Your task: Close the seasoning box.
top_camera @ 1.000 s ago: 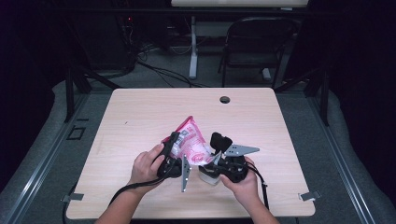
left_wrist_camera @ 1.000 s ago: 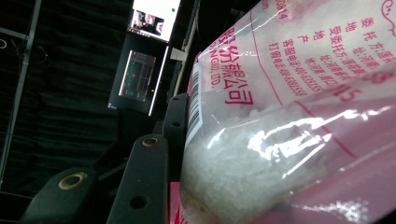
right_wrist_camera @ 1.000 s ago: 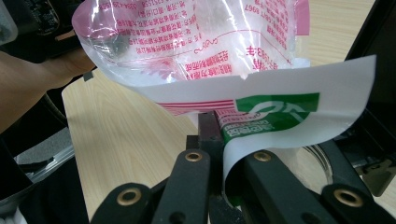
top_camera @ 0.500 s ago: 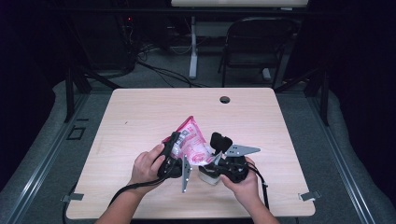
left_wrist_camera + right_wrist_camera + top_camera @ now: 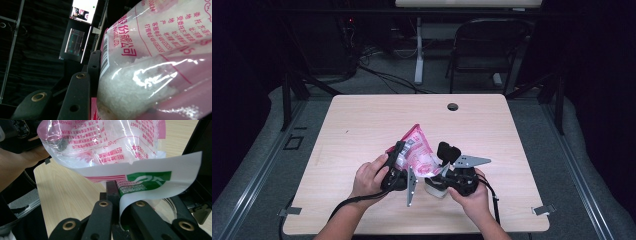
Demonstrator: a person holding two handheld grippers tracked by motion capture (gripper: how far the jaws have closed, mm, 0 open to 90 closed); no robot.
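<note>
Plastic film, soft and slippery, makes up the pink bag (image 5: 416, 150) of white granules, and I judge it moderately heavy and floppy, so the load will slump wherever it is not supported; the flat printed edges are the places to hold, not the bulging belly. The bag hangs just above the table (image 5: 362, 125), near its front edge, between my two grippers. My left gripper (image 5: 396, 157) sits on the bag's left flank, jaws partly closed around the filled body, one jaw flat against the film. My right gripper (image 5: 120, 202) sits below and right of the bag, jaws shut on its white and green edge strip. A clear container (image 5: 172, 203) seems to stand beneath, though I cannot tell for sure.
</note>
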